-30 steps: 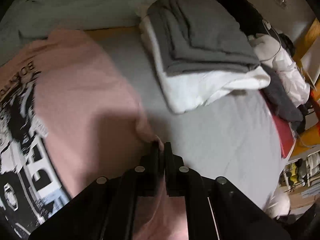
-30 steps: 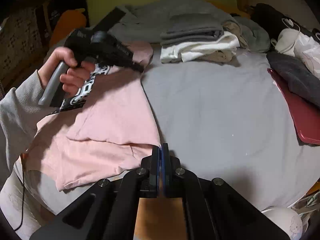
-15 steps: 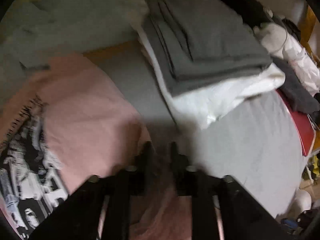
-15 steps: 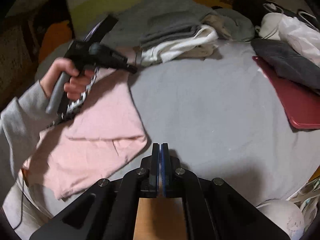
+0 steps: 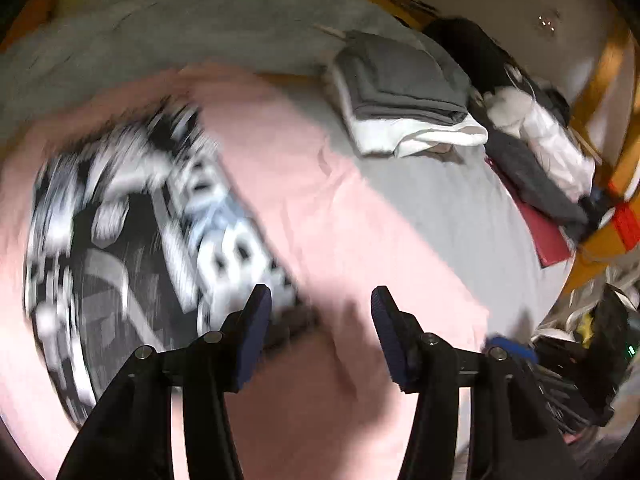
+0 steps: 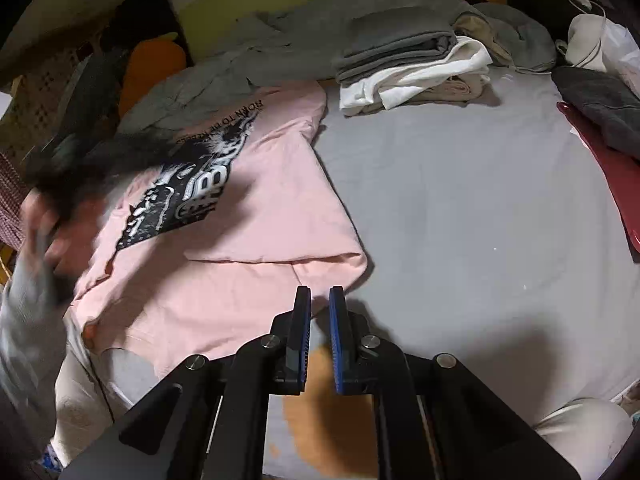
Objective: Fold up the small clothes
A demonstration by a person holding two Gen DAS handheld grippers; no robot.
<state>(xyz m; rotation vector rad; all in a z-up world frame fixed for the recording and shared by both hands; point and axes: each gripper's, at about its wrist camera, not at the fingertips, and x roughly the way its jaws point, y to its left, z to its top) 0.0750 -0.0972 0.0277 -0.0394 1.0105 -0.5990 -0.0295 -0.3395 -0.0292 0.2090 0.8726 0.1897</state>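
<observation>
A pink T-shirt (image 6: 256, 216) with a black-and-white print lies on the grey bed sheet (image 6: 460, 200), its right side folded over. In the left wrist view the shirt (image 5: 340, 216) fills the lower left, blurred by motion. My left gripper (image 5: 320, 312) is open and empty above the shirt. It shows as a dark blur with the hand in the right wrist view (image 6: 76, 164). My right gripper (image 6: 319, 300) is slightly open and empty, just off the shirt's near right corner.
A stack of folded grey and white clothes (image 6: 408, 60) sits at the back of the bed, also in the left wrist view (image 5: 404, 100). A grey blanket (image 6: 320, 28) lies behind. Dark clothes and a red board (image 6: 608, 168) lie at the right edge.
My left gripper let go of the shirt's edge, opened wide and pulled back to the left over the print. My right gripper opened a little and came nearer the shirt's corner.
</observation>
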